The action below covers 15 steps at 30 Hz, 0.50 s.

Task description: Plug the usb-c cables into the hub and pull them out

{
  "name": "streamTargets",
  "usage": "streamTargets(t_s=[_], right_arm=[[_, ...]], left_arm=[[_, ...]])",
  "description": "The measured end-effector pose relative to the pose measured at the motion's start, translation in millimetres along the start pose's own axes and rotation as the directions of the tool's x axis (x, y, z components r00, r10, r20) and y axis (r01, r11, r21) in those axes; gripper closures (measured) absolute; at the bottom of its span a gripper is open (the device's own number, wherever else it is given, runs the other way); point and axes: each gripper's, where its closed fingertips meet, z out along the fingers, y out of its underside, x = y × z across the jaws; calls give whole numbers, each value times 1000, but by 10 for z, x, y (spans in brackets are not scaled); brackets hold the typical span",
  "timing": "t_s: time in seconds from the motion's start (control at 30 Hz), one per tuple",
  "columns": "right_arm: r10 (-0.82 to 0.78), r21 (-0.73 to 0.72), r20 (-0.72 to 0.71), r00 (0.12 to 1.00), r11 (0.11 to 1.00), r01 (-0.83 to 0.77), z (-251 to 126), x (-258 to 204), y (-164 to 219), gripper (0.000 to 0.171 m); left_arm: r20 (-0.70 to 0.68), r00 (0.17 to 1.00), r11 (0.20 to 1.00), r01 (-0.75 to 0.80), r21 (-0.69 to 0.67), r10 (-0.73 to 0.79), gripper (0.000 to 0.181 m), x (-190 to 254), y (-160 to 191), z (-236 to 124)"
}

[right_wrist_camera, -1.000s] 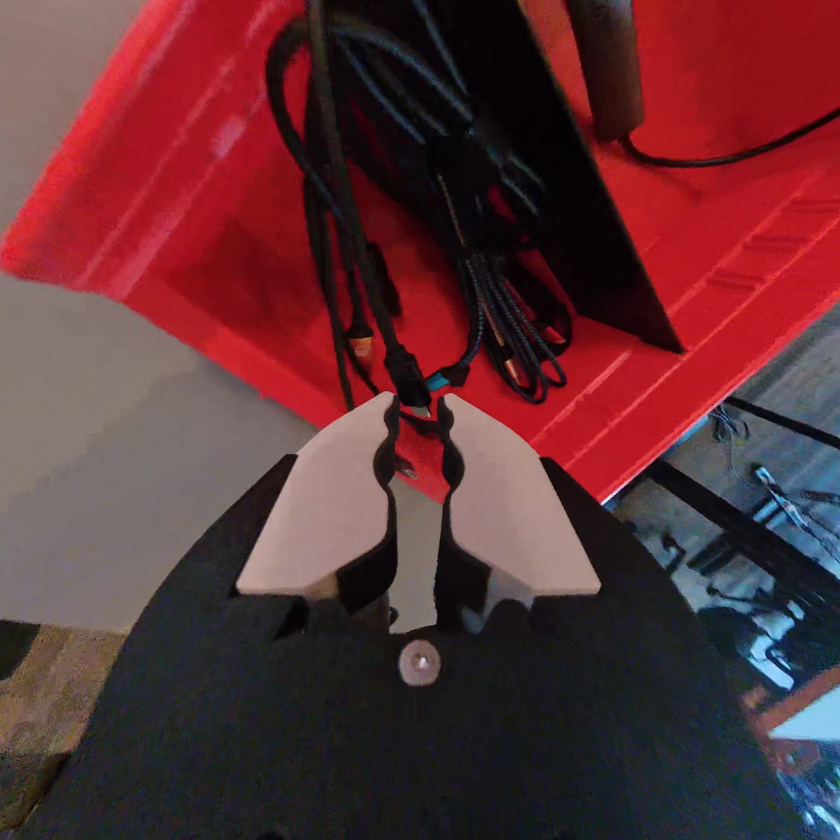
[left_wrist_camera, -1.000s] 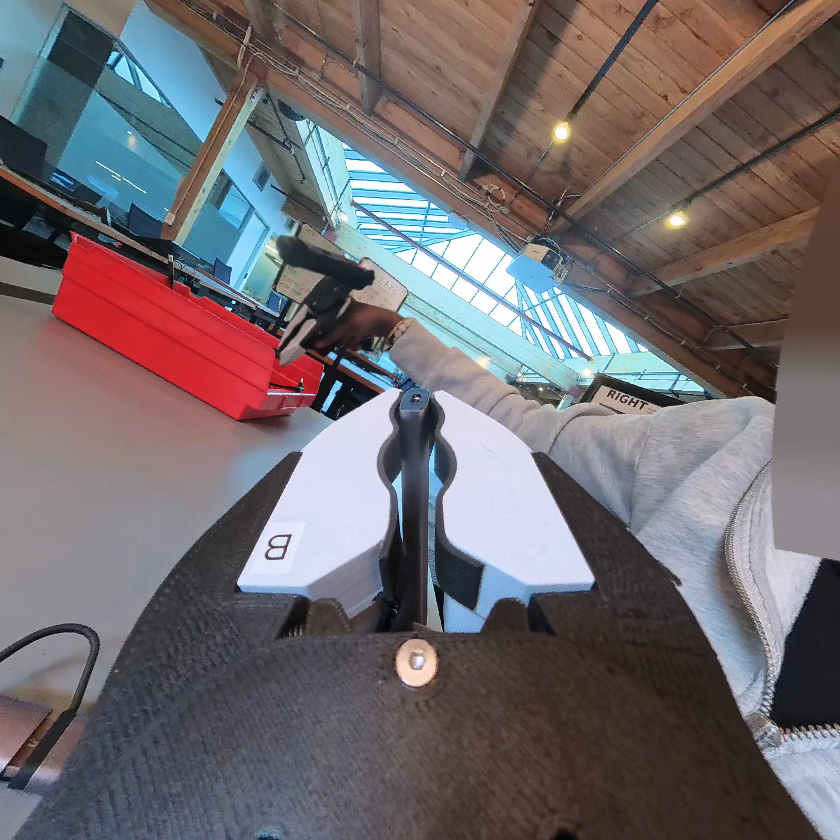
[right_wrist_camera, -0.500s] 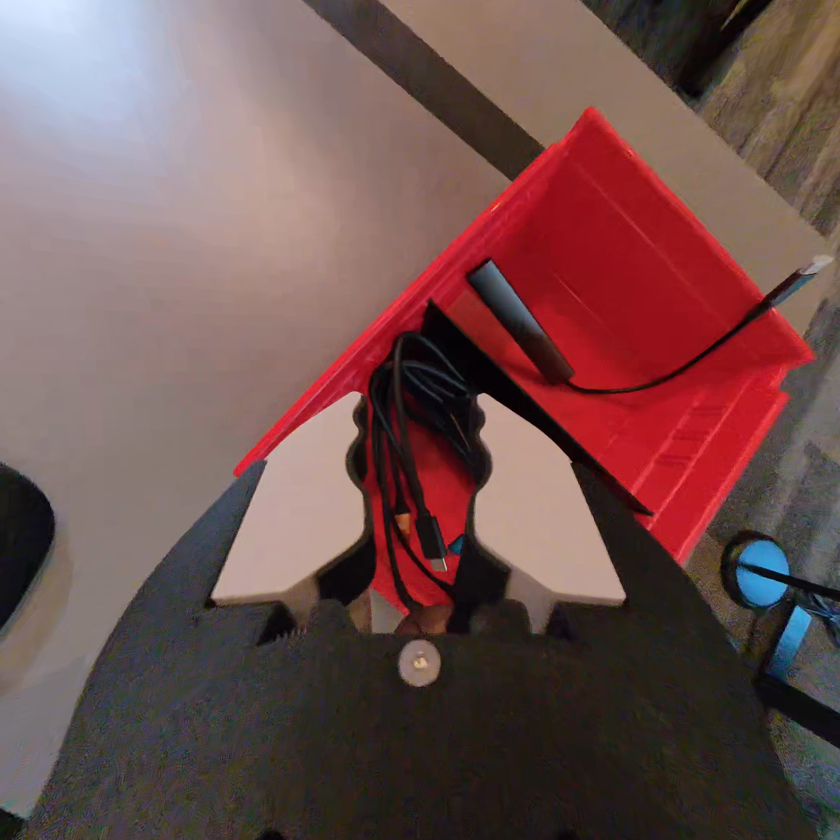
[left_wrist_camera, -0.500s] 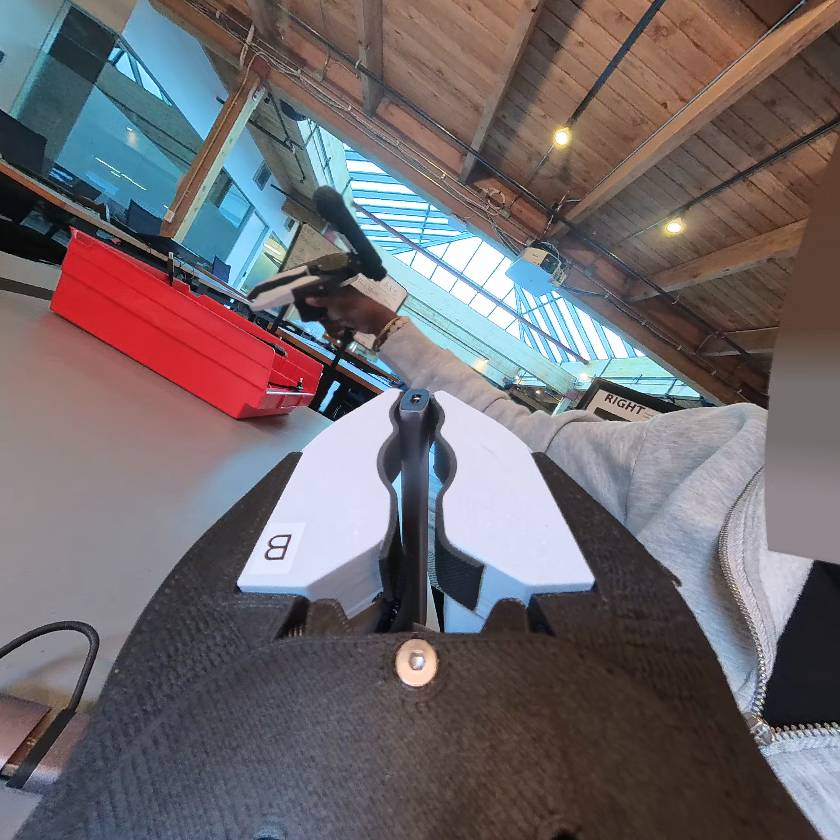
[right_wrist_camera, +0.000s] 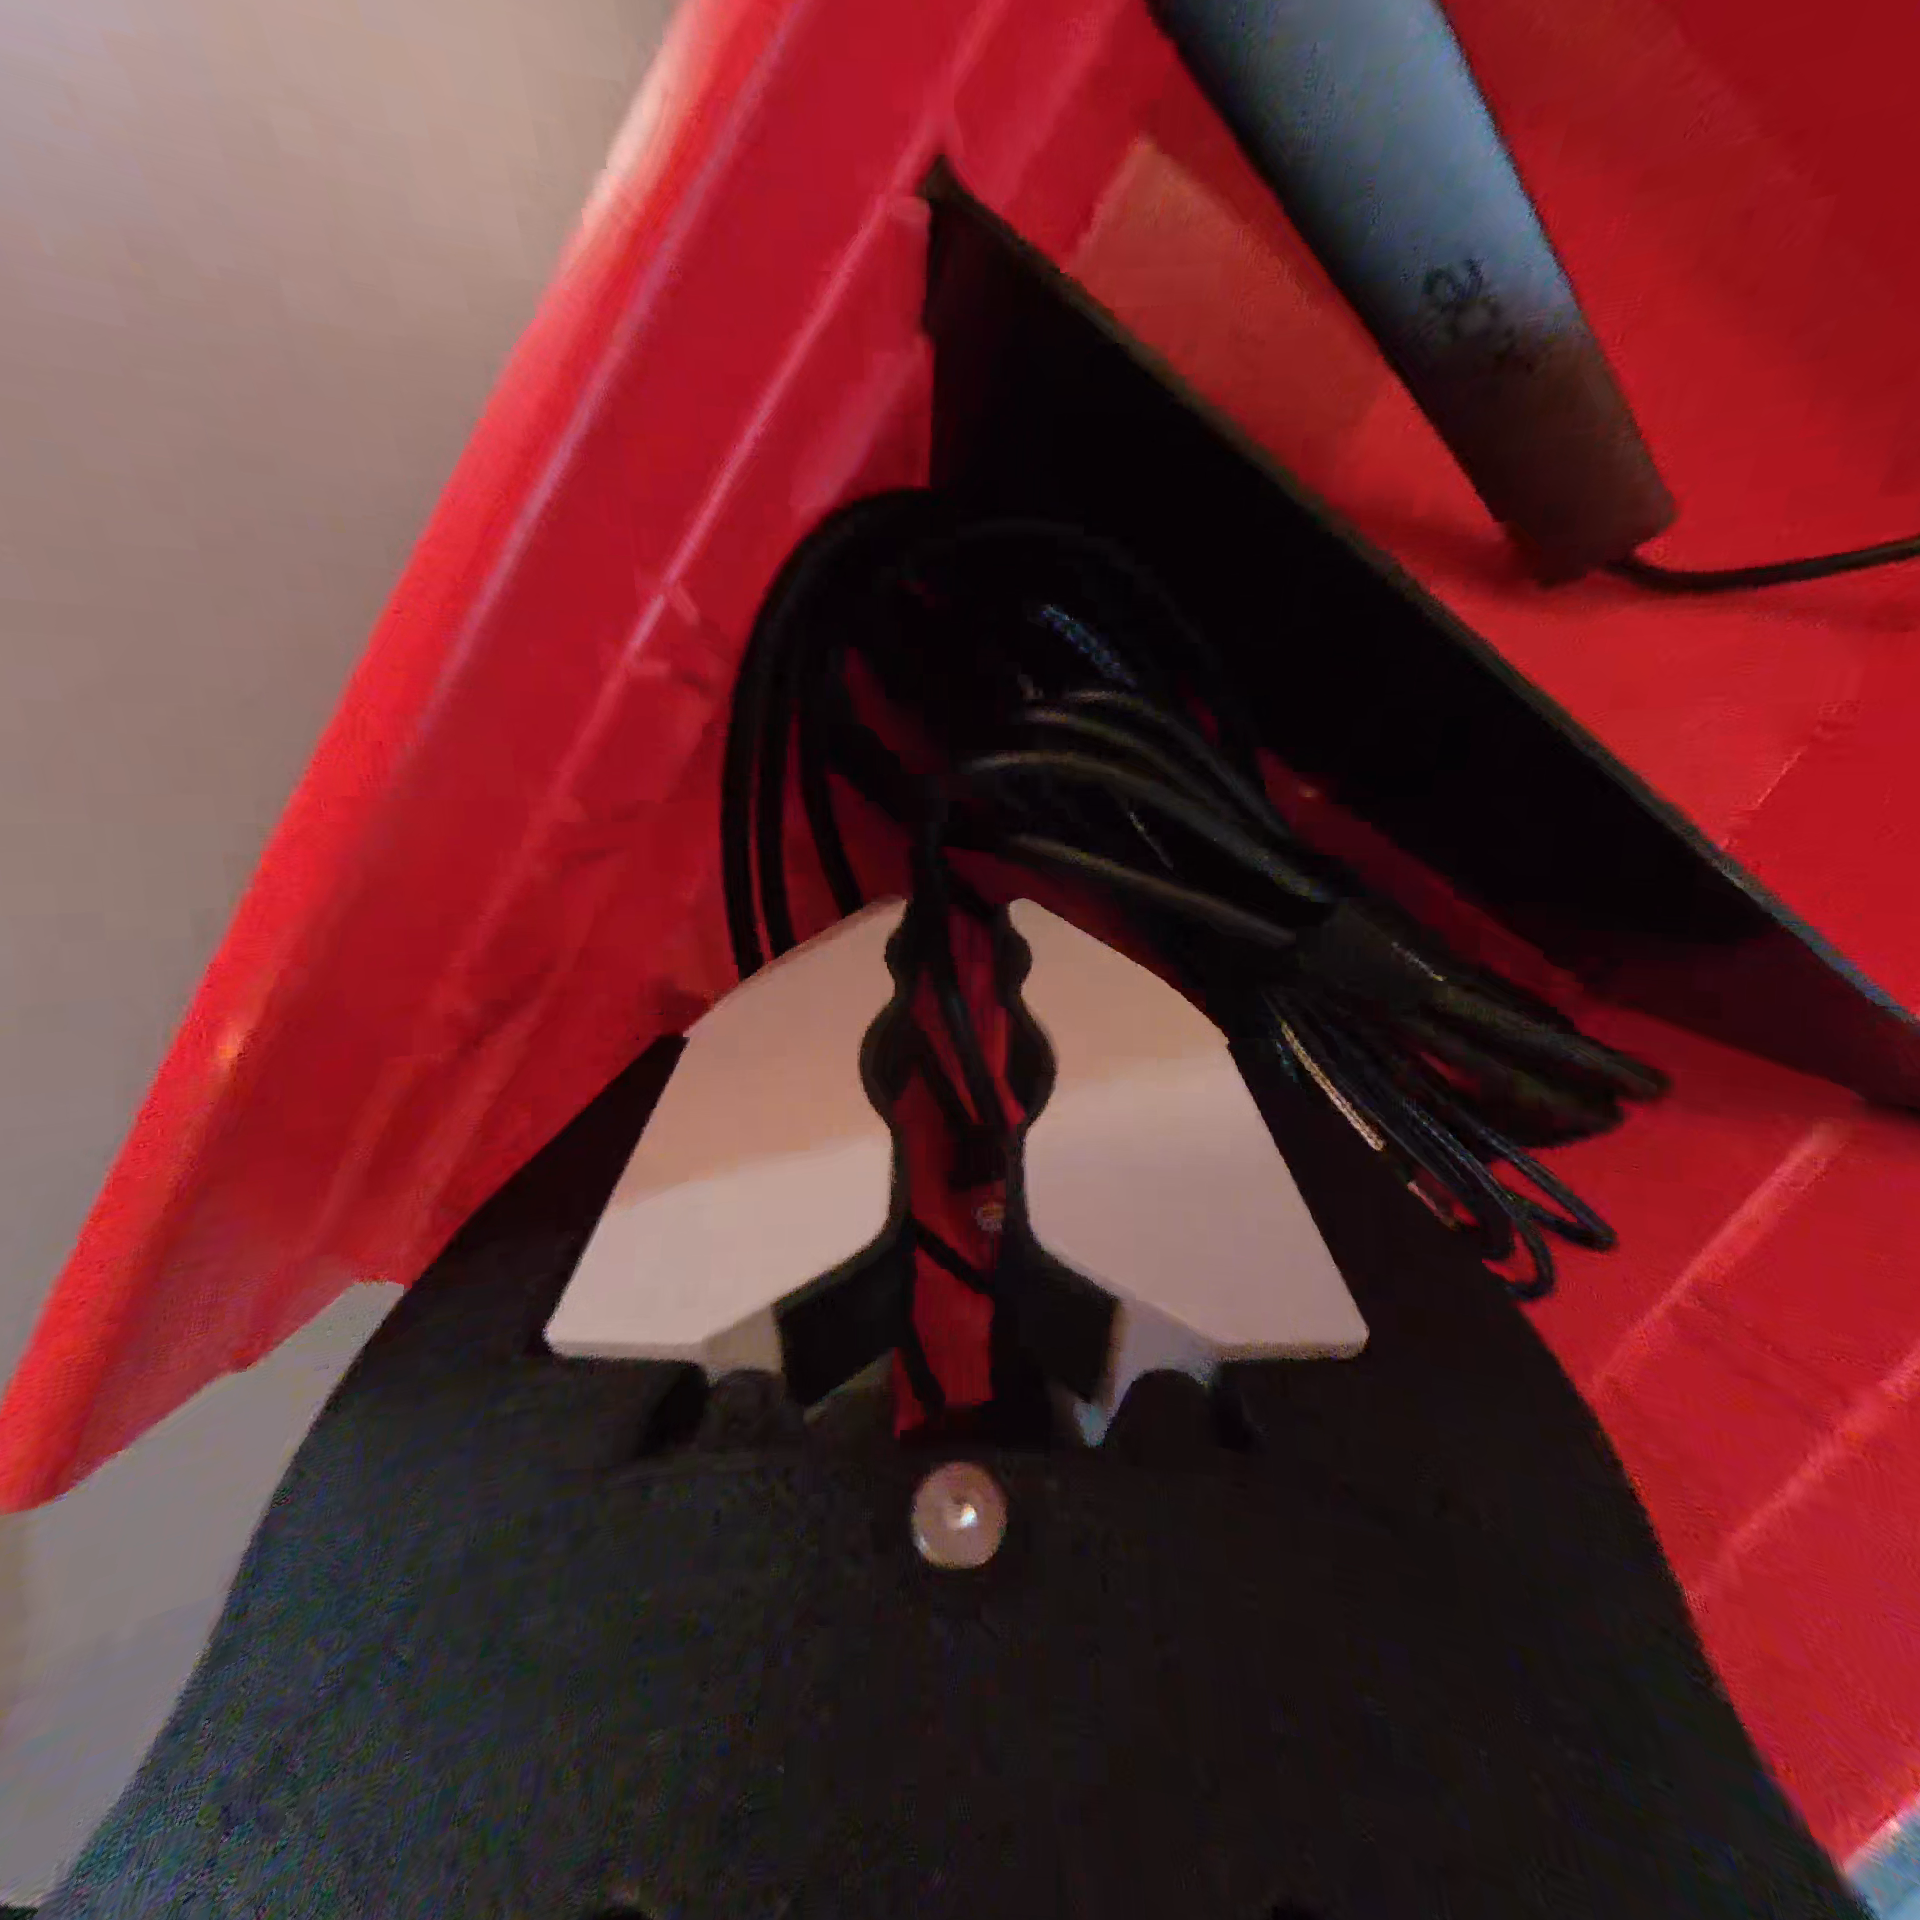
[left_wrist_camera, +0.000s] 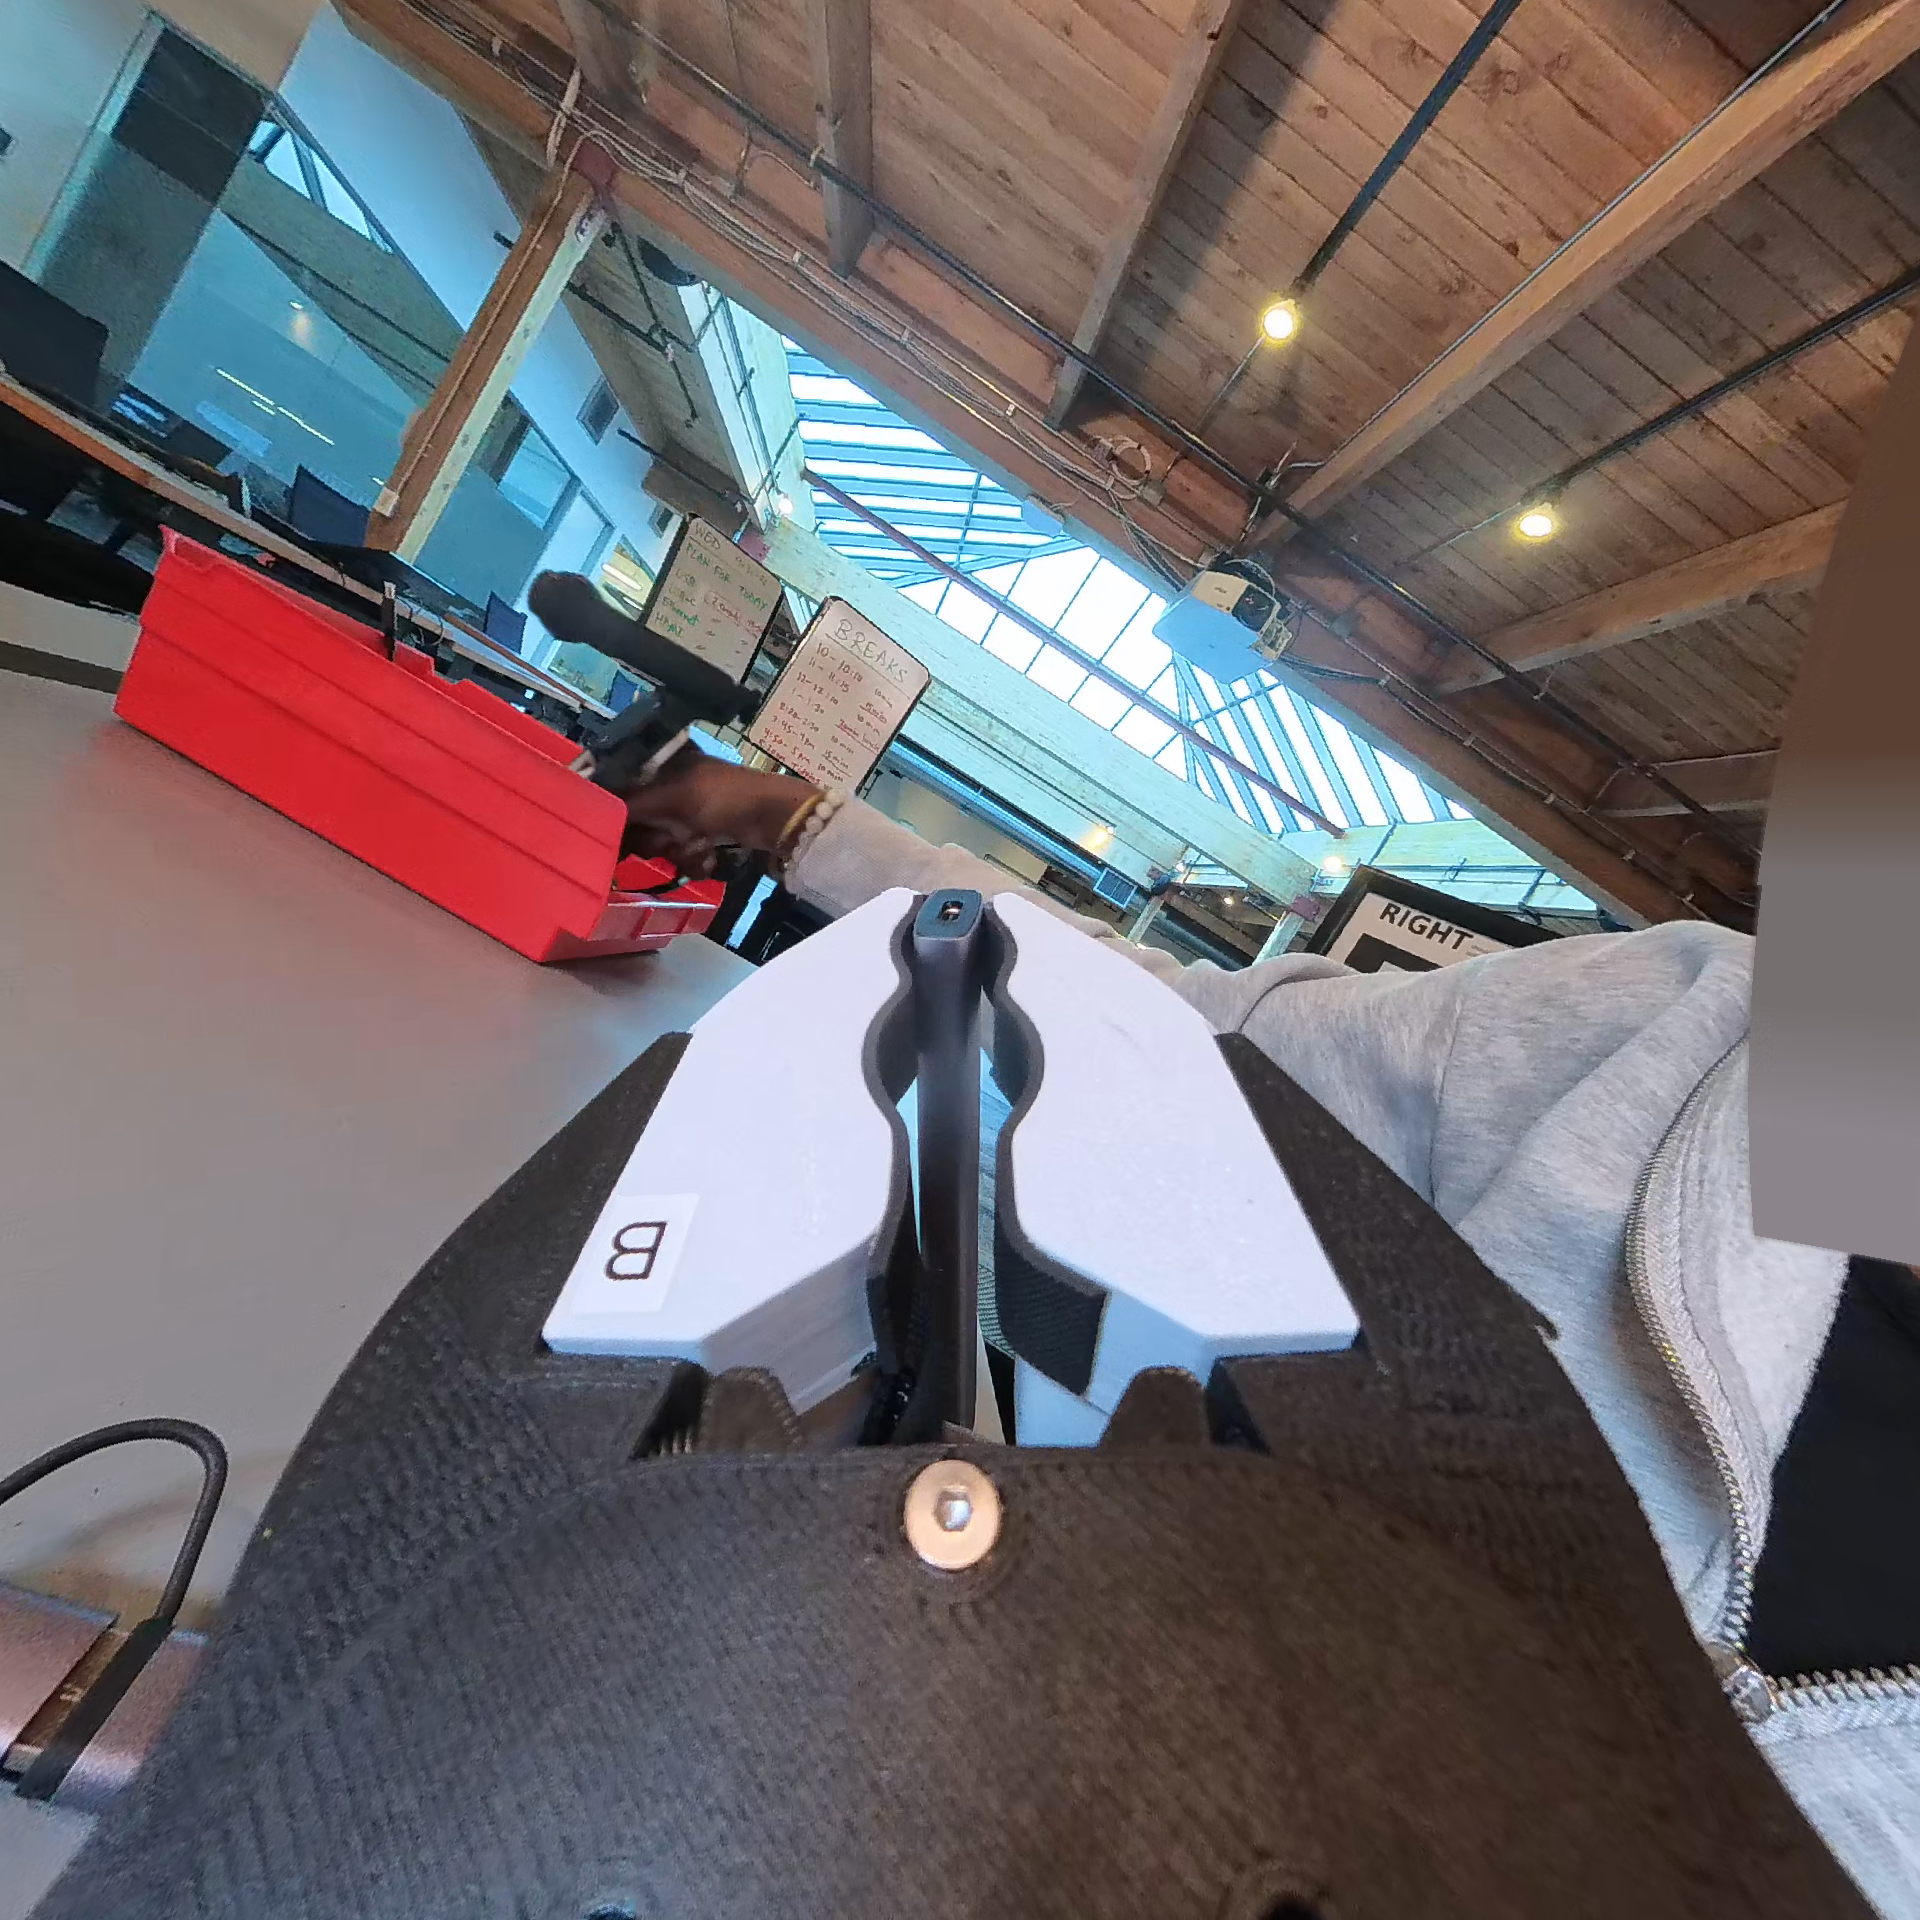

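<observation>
The left gripper (left_wrist_camera: 951, 914) is clenched on a dark hub (left_wrist_camera: 948, 1091), which stands edge-on between the white fingers (left_wrist_camera: 769, 1153), its port end poking out at the tips. At 8 o'clock a grey block (left_wrist_camera: 62, 1683) with a looped black cord (left_wrist_camera: 197, 1507) lies on the table (left_wrist_camera: 260, 1060). At 10 o'clock sits the red bin (left_wrist_camera: 353, 758), with the right gripper (left_wrist_camera: 623, 743) reaching down beside it.

The right gripper (right_wrist_camera: 956, 914) has its jaws nearly closed around black cables (right_wrist_camera: 940, 935); whether they pinch is unclear in the blur. The bundle (right_wrist_camera: 1122, 810) lies in the bin (right_wrist_camera: 540, 748) against a black divider (right_wrist_camera: 1299, 644). At 1 o'clock, beyond it, lies a grey hub (right_wrist_camera: 1413, 249).
</observation>
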Motion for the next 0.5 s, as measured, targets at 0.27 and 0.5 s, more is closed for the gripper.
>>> streamTargets(t_s=[0.27, 0.5], right_arm=[[74, 243, 2, 997, 967, -72, -786, 96, -97, 146], [198, -117, 147, 969, 976, -182, -874, -71, 676, 171]], left_arm=[[4, 1000, 1000, 0, 3, 0, 172, -7, -2, 0], [8, 1000, 1000, -7, -1, 7, 172, -8, 4, 6]])
